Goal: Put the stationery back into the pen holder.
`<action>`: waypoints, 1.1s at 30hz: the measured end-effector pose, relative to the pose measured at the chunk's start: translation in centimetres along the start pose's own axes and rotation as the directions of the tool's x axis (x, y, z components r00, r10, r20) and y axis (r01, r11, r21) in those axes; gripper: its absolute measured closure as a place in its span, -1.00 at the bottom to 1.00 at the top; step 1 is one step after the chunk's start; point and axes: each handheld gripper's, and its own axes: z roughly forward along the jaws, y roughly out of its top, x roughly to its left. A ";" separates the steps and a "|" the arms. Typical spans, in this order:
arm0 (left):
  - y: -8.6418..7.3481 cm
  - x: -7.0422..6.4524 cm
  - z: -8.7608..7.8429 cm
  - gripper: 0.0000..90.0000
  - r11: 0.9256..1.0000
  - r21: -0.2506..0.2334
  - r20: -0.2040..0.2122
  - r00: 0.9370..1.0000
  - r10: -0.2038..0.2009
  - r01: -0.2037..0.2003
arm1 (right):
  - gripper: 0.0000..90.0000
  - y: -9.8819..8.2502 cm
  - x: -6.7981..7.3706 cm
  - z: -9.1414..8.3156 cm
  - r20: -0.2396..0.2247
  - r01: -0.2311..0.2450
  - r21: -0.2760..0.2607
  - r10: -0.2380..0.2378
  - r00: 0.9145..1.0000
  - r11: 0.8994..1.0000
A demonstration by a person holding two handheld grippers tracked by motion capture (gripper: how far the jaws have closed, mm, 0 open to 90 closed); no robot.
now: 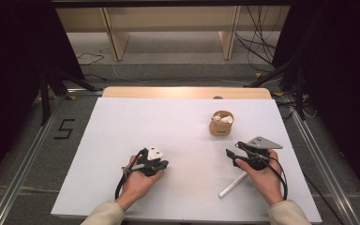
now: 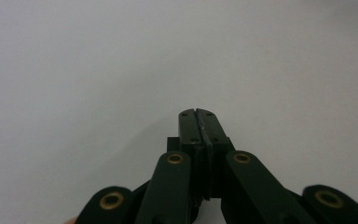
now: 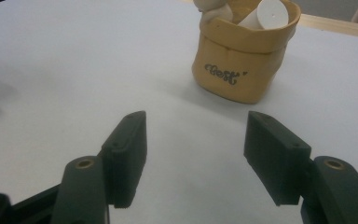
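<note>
Seen from above: white table (image 1: pixel 122 140), small tan pouch (image 1: pixel 221 124) holding white cylinders (image 1: pixel 227 120) toward the far right, a white stick (image 1: pixel 233 184) lying loose beside the right hand. Left gripper (image 2: pixel 196 113) pinched fully together on nothing over bare table; right gripper (image 3: pixel 193 158) spread wide and empty, aimed at the pouch just ahead, not touching. Likely risks: soft pouch tipping or sliding if nudged by one jaw, spilling the cylinders; stick rolling off if brushed by the wrist.

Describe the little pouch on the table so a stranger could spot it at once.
On the white table, look to the far right part, beyond the right hand-held gripper. There stands a small tan pouch with a rolled rim, dark script lettering and white pieces inside, unlike the white stick lying flat.
</note>
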 end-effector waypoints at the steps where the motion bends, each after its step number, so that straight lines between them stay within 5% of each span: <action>1: 0.0 0.0 0.1 1.00 1.000 0.002 0.001 1.000 -0.003 0.003 | -0.12 0.0 0.0 0.0 0.000 0.000 0.001 0.000 1.000 1.000; 33: -0.7 -0.5 -0.6 1.00 0.995 0.101 0.028 1.000 -0.007 0.004 | -0.12 0.0 0.0 0.0 0.001 0.000 0.001 0.000 1.000 1.000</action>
